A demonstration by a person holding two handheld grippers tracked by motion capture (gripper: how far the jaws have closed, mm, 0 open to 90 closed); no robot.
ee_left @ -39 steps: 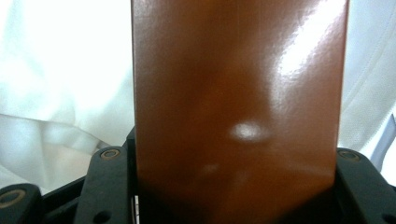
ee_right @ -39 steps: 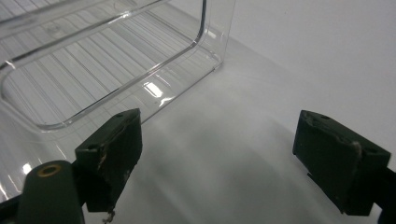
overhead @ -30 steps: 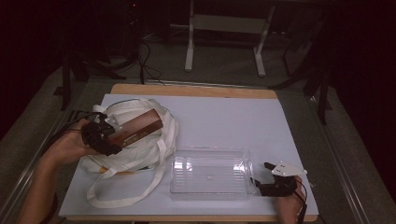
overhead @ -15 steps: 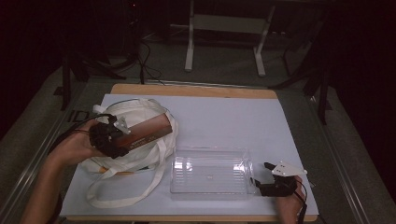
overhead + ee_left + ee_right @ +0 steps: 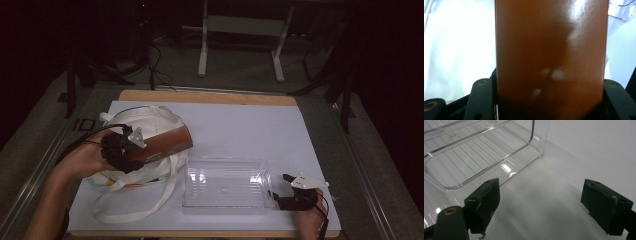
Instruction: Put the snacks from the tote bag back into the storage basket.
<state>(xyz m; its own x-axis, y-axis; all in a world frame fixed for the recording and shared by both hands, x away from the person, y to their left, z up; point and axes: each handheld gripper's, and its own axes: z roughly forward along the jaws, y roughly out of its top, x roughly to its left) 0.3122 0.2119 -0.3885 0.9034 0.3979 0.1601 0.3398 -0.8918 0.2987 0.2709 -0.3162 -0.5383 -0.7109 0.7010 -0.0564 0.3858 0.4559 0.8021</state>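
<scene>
Left tool (image 5: 131,150) gripping a brown box (image 5: 162,144), lifted and tilted above the white cloth bag (image 5: 145,120). Left forearm reaching in from the lower left. Right tool (image 5: 285,192) low on the tabletop (image 5: 240,125), spread wide, beside the clear plastic tray (image 5: 225,182).

Dim surroundings are fading to black while the table (image 5: 260,125) is glowing pale; glare is smearing the blurred brown box (image 5: 549,57) and overexposing the bag (image 5: 456,45).
</scene>
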